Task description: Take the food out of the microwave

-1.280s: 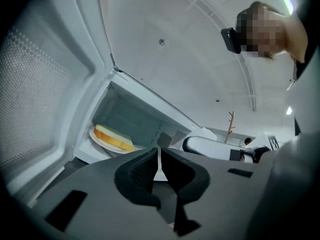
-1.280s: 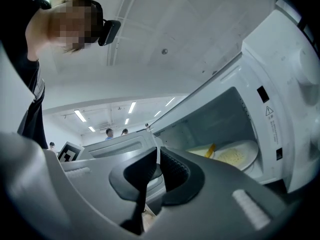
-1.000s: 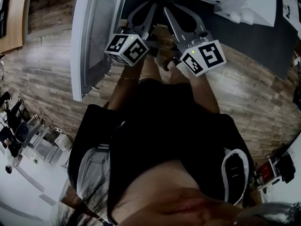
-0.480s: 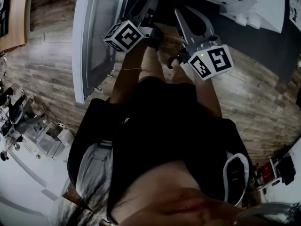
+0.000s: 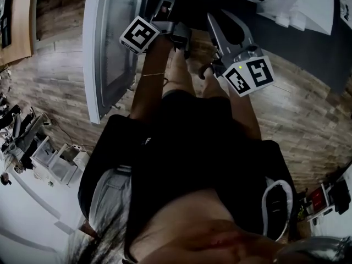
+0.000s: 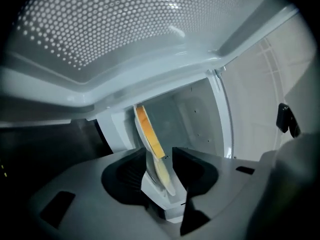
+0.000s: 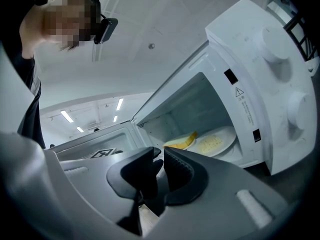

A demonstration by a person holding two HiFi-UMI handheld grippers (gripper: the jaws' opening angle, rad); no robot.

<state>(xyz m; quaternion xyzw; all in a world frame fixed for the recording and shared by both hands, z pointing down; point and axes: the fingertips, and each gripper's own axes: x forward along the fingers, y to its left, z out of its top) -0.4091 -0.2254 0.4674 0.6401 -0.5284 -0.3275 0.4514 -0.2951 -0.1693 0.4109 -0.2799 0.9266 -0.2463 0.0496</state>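
Head view: microwave door [image 5: 113, 43] hangs open at left, both tools aimed at the far opening. The left gripper [image 5: 166, 4] sits deeper in than a second ago, with its marker cube pushed farther and rolled over. The right gripper [image 5: 224, 23] is just beside it on the right, hardly shifted. Food can't be seen from here. Left gripper view: the picture is rolled, so the plate [image 6: 150, 139] reads as an edge-on disc inside the microwave cavity [image 6: 195, 109], yellow food [image 6: 146, 126] on its face. The jaws have just been opening and now stand wide apart. The plate rim is in the gap between them and the pads aren't pressing on it, so nothing is gripped yet. Right gripper view: looks in from outside the front, control panel [image 7: 285, 84] at right. The plate lies on the cavity floor with the yellow food on it, well apart from this tool. Its jaws have just been opening too, only to a narrow gap, nothing between them. Judgement: the change that matters is the left tool going from closed to wide around the rim, which looks like set-up for a pinch on the plate. The food is fully inside, so the task is at the grasp step, nothing lifted. A one-sided rim pinch may tip the plate, and the right tool likely has to widen more to help.
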